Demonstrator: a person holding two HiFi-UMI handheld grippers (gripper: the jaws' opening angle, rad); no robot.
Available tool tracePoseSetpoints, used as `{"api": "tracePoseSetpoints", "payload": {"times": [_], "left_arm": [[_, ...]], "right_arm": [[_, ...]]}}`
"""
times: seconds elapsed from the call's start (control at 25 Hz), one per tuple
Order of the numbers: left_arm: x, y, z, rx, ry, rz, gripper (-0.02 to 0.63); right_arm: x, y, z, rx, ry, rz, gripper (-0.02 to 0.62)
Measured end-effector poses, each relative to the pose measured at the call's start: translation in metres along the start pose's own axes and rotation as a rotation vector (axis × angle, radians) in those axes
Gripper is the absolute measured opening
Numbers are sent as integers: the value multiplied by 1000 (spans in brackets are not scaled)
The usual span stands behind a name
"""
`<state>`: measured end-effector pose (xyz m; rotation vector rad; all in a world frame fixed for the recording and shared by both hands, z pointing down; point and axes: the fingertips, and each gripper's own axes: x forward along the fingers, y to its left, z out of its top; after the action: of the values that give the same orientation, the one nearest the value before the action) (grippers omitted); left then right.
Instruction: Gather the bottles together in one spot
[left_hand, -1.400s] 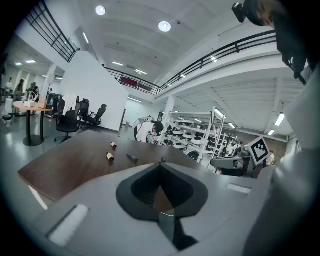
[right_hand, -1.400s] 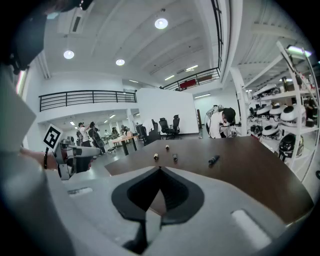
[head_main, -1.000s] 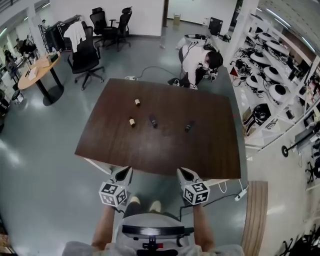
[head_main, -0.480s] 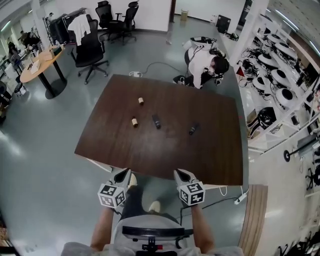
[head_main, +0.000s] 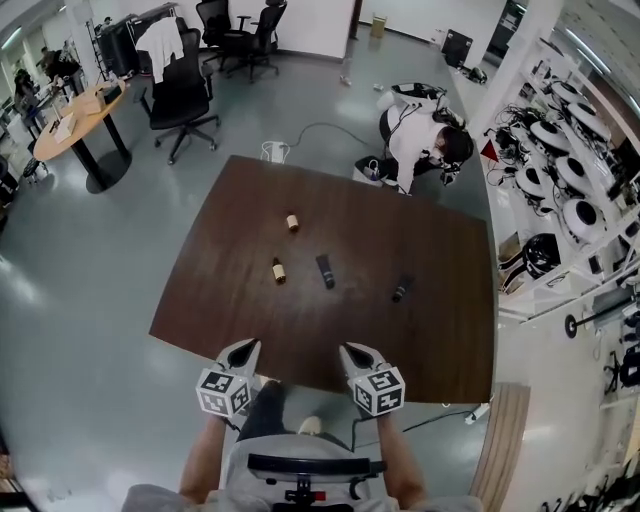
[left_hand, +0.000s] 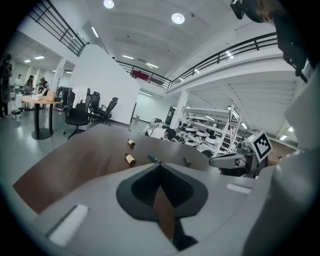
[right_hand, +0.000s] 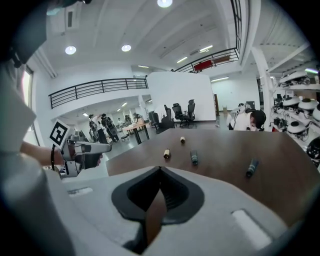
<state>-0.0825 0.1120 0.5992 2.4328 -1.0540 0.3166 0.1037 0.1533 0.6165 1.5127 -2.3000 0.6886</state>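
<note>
Your left gripper and right gripper are both pressed together, empty, so spread the right one before reaching for the outlying bottle at one o'clock.

Both grippers held low ahead of the body, jaws closed.
The grey two-jaw left gripper and the grey two-jaw right gripper sit side by side but apart, tips pointing forward and slightly down. Bare left forearm and right forearm run back to the torso (elbows tucked close). In each gripper view the jaw tips meet, with nothing between them.
</note>
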Motion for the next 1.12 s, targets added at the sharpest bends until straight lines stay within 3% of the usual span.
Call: {"api": "tracePoseSetpoints", "payload": {"times": [0.32, 0.72, 1.12], "left_arm": [[30, 54, 36, -6, 8, -1, 3], [39, 117, 45, -47, 21, 30, 3], [53, 139, 54, -70, 15, 11, 3]], "right_arm": [[74, 2, 40, -3, 34, 36, 2], [159, 4, 82, -37, 90, 57, 2], [225, -5, 96, -76, 152, 60, 29]]}}
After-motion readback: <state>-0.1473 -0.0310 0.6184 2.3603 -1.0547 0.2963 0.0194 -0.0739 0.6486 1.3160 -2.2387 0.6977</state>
